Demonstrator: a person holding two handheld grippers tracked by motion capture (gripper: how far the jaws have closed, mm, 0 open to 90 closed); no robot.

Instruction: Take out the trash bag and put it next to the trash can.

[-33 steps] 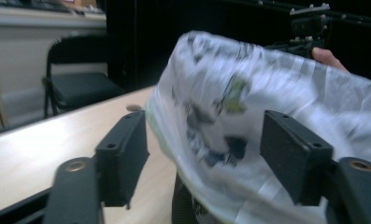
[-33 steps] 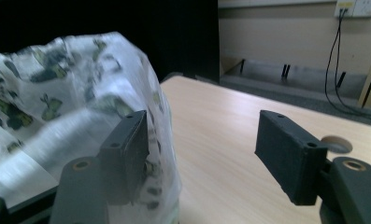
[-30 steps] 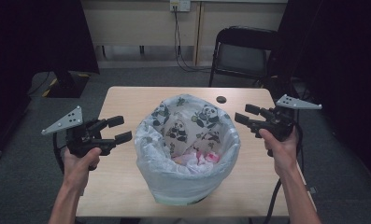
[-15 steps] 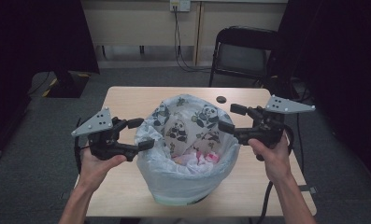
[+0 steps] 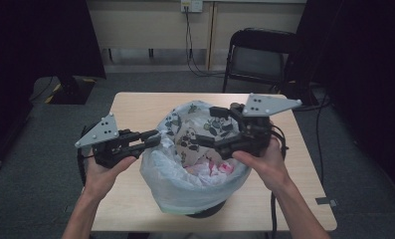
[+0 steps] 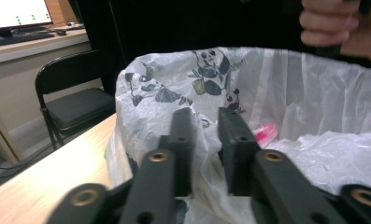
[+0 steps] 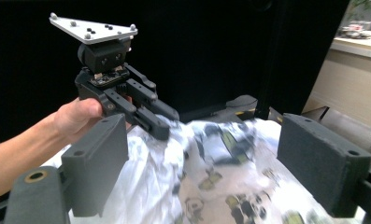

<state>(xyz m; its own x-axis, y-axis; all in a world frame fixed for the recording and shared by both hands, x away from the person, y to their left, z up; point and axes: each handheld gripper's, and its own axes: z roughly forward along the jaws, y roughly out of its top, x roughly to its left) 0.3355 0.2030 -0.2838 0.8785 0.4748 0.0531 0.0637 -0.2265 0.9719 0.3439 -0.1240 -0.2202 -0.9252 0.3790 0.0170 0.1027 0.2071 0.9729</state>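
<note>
Since the earlier frame both grippers have moved in to the bag (image 5: pixel 195 164), which lines a bin on the table (image 5: pixel 130 107). The left gripper (image 6: pixel 204 140) has just closed, pinching the bag's rim. The right gripper (image 5: pixel 205 127), its jaws just widened and spread apart, hovers level over the bag's mouth. The left gripper view shows pink waste (image 6: pixel 266 133) inside.

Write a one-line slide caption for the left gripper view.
Left gripper pinching the rim of a panda-print bin bag, a pink scrap visible inside.
</note>
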